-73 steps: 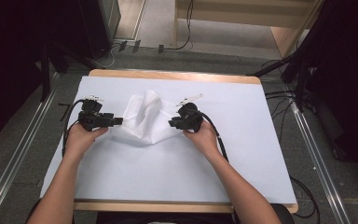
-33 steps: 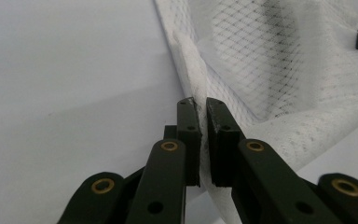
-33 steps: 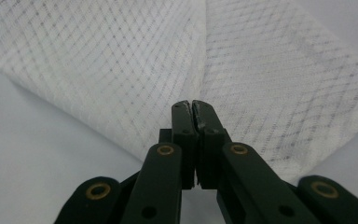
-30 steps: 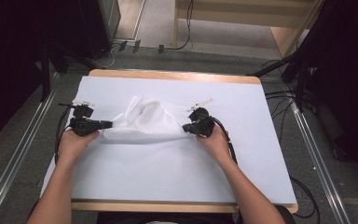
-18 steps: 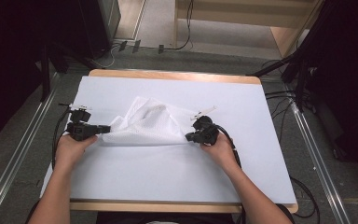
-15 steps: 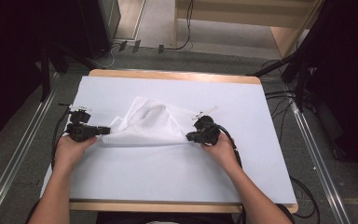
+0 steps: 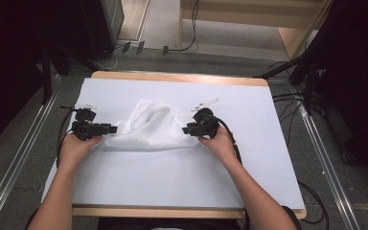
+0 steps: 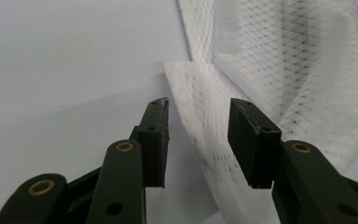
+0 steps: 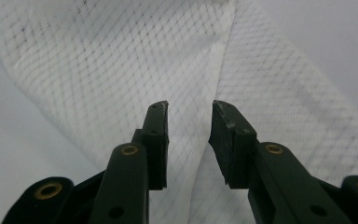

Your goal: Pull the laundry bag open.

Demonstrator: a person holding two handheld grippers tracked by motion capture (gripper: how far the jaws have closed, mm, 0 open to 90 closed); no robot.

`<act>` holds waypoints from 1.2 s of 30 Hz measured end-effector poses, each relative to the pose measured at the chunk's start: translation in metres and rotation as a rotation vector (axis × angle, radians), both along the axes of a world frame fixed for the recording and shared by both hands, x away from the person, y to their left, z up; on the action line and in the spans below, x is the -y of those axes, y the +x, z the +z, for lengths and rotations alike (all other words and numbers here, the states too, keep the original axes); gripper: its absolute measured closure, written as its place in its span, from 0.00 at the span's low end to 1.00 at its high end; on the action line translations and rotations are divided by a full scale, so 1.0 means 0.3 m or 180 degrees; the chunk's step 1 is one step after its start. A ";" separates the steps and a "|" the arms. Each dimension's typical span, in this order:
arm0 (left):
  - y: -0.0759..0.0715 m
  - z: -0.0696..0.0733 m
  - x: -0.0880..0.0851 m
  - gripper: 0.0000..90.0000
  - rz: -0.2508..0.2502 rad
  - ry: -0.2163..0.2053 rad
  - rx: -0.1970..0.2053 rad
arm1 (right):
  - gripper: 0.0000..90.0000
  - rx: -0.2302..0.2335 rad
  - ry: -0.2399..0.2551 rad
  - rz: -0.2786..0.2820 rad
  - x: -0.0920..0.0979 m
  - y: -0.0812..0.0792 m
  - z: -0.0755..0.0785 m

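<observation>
A white mesh cloth (image 7: pixel 148 129) lies spread and rumpled on the white table cover (image 7: pixel 172 187). My left gripper (image 7: pixel 111 128) sits at the cloth's left edge. Its jaws have just been opening and stand apart, with the cloth's folded corner (image 8: pixel 196 116) loose on the table between them. At the right edge my right gripper (image 7: pixel 187 130) points left at the cloth. Its jaws have also just been opening, and the mesh (image 9: pixel 186 70) lies flat under the gap without being pinched. In the gripper views the left gripper (image 8: pixel 199 105) and right gripper (image 9: pixel 189 108) both show daylight between their pads.
The table's wooden rim (image 7: pixel 177 77) shows at the far side. Metal rails (image 7: pixel 19 163) run along both sides on the floor. Cables (image 7: pixel 287 103) trail off to the right, and a wooden frame (image 7: pixel 287 28) stands behind.
Both hands drew apart and stretched the bunched cloth sideways, then set it down. Both pairs of jaws went from shut on the cloth's edges to apart.
</observation>
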State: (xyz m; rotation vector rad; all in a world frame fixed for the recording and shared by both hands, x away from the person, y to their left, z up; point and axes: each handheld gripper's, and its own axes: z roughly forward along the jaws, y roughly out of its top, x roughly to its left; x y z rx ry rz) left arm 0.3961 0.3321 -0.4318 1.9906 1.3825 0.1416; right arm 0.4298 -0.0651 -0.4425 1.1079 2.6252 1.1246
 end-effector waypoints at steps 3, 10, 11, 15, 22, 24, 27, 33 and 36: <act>0.021 -0.003 0.012 0.66 -0.0004 0.0051 0.0026 | 0.76 -0.0018 0.0009 0.0001 -0.025 0.034 -0.005; 0.058 -0.016 0.030 0.69 0.0019 0.0058 0.0055 | 0.74 0.0030 0.0058 -0.0005 -0.100 0.133 -0.006; 0.059 -0.018 0.030 0.69 0.0005 0.0068 0.0035 | 0.73 0.0025 0.0070 -0.0005 -0.107 0.142 -0.007; 0.063 -0.028 0.034 0.70 -0.0005 0.0073 0.0004 | 0.70 0.0040 0.0007 -0.0009 -0.148 0.187 -0.016; 0.073 -0.044 0.035 0.71 0.0016 0.0052 -0.0021 | 0.62 0.0078 -0.0024 -0.0012 -0.202 0.242 -0.018; 0.076 -0.049 0.032 0.72 0.0034 0.0039 -0.0039 | 0.61 0.0129 -0.0072 0.0001 -0.227 0.254 -0.026; 0.079 -0.054 0.029 0.74 0.0030 0.0006 -0.0063 | 0.61 0.0096 -0.0145 -0.0027 -0.253 0.267 -0.050; 0.081 -0.065 0.030 0.88 -0.0004 -0.0050 -0.0115 | 0.82 0.0221 -0.0318 -0.0019 -0.279 0.254 -0.059; 0.082 -0.069 0.026 0.95 -0.0019 -0.0093 -0.0160 | 0.98 0.0169 -0.0302 0.0026 -0.288 0.244 -0.058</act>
